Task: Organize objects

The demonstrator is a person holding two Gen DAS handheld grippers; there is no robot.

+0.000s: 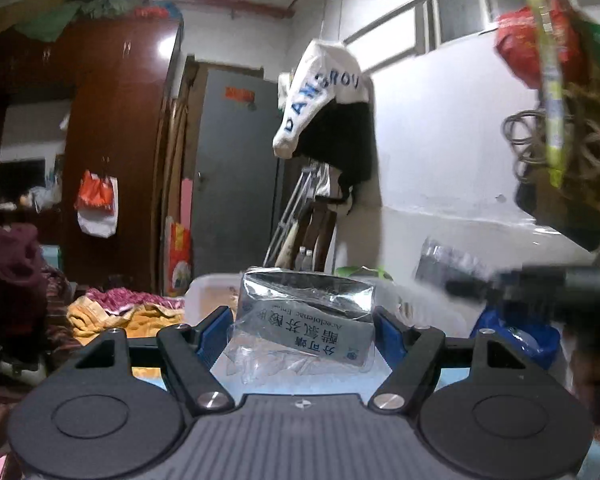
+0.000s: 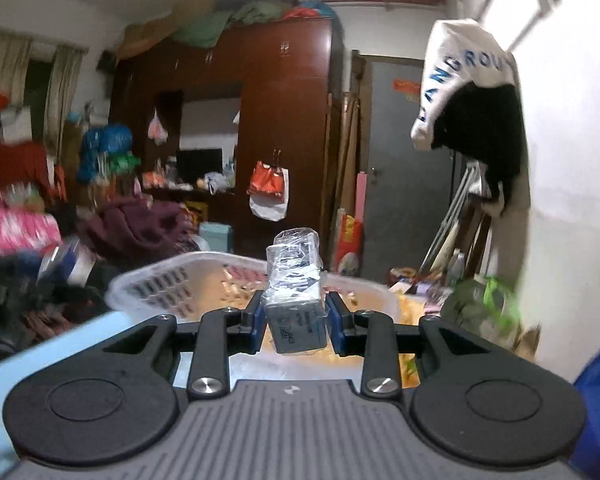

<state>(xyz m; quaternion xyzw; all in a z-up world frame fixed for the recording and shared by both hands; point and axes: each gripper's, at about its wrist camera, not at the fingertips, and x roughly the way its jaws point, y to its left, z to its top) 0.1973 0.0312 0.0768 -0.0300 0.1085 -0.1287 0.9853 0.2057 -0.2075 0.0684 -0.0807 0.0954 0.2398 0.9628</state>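
Boxes (image 1: pixel 304 320) (image 2: pixel 296 304) in both tools (image 1: pixel 302 326) (image 2: pixel 296 326), over white basket (image 2: pixel 156 284).

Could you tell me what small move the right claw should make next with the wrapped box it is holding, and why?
Probably ease the right claw forward and down toward the white plastic basket. It is shut on a plastic-wrapped box, and the basket lies just ahead and below, so it looks like the likely place to drop it. The left claw holds its own wrapped medicine box.
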